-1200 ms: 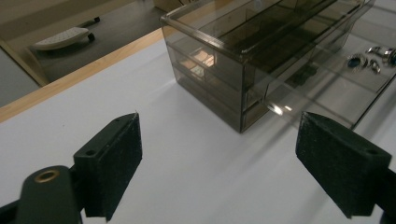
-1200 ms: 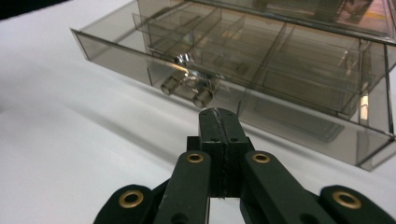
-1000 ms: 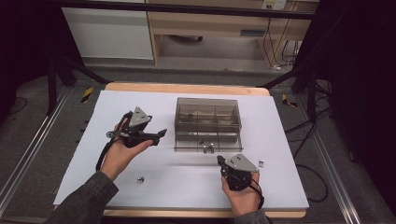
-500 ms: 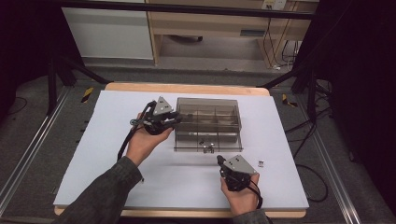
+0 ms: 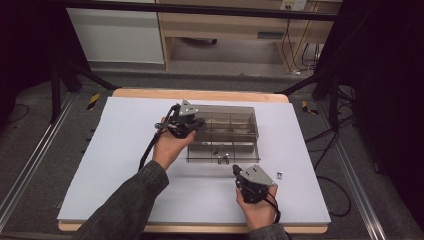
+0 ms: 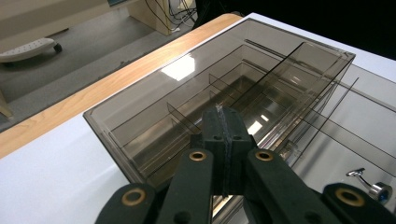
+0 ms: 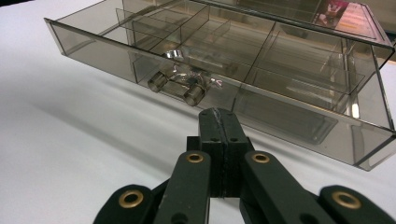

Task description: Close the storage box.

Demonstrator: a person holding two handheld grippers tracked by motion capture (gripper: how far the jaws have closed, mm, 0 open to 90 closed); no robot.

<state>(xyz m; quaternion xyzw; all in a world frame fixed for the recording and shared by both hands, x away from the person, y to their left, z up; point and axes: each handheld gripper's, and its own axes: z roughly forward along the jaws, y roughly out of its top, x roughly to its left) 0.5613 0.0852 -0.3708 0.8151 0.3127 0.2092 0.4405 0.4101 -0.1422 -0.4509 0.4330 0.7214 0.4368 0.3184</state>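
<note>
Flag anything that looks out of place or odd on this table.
One small metal part lies loose on the white sheet, right of the right gripper and outside the clear compartment box. The drawer stands pulled out. Nothing looks spilled or broken.

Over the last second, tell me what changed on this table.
The left tongs swung right from the open white mat to the left end of the clear box, their jaws just closing on nothing. The right tongs, the box and the small metal part stayed put.
</note>
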